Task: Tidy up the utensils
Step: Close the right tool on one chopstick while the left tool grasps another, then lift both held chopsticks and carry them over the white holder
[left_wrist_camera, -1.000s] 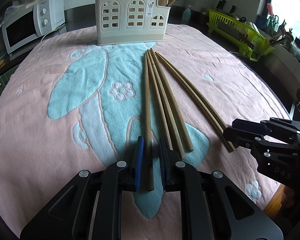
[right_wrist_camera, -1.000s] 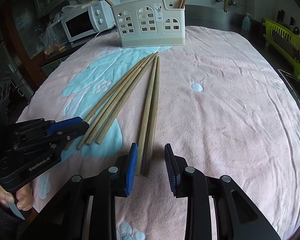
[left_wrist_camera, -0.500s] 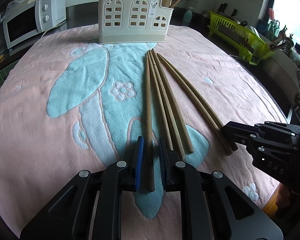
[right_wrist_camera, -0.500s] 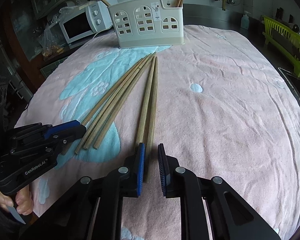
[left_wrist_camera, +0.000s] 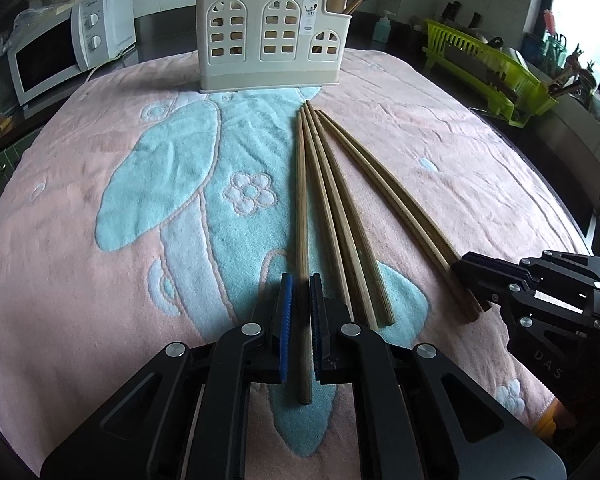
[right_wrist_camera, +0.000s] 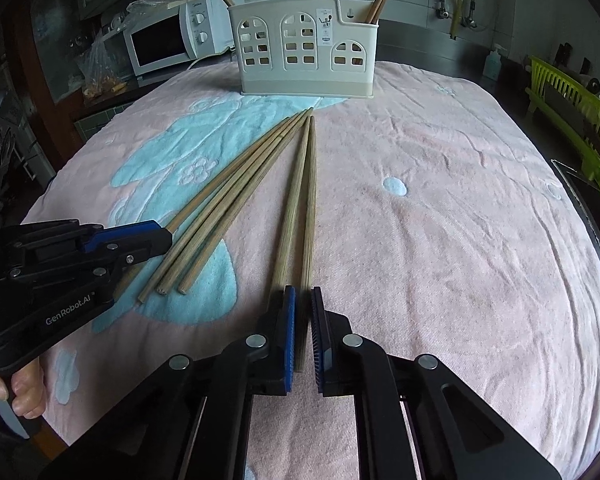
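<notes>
Six chopsticks [left_wrist_camera: 324,204] lie on the towel-covered bench [left_wrist_camera: 100,280] before one utensil holder [left_wrist_camera: 270,38]; the left hand-held gripper [left_wrist_camera: 300,312] and right hand-held gripper [right_wrist_camera: 302,328] have each just closed on one chopstick's near end.

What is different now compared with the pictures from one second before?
The right gripper has just been closing its jaws, from wide apart to clamped on the right-hand chopstick of the pair in front of it. The left gripper tightened its jaws onto the leftmost chopstick that already lay between them. The other chopsticks, the utensil holder and the towel stayed as they were.
</notes>
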Motion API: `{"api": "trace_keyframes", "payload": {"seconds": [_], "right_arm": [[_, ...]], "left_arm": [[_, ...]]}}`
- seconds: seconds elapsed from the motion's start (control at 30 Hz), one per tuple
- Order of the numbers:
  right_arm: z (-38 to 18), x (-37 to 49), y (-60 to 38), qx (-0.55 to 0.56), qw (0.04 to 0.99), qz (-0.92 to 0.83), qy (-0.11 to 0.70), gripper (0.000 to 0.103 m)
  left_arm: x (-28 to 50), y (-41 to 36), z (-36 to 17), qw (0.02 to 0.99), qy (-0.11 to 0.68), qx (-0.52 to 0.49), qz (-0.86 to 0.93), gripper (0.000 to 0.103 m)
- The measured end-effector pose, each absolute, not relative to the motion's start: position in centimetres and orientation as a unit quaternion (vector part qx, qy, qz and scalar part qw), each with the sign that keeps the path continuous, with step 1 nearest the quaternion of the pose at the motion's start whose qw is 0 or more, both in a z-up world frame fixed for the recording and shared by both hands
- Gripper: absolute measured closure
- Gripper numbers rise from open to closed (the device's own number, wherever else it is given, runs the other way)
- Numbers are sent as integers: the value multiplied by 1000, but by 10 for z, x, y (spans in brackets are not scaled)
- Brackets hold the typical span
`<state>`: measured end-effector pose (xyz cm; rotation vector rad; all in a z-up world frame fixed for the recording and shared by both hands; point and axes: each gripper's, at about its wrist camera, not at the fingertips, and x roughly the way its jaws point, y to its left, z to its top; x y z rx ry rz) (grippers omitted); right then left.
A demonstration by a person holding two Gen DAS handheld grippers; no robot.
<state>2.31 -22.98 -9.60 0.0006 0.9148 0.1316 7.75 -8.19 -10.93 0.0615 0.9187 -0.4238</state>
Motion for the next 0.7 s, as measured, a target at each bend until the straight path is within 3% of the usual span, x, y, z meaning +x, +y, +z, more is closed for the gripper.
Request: {"api": "trace_keyframes", "payload": {"seconds": [0.7], "right_arm": [[25,46,-256,3,950,73,302,96]], "left_arm": [[103,-56,-12,917,329,-22,-226,98]]}}
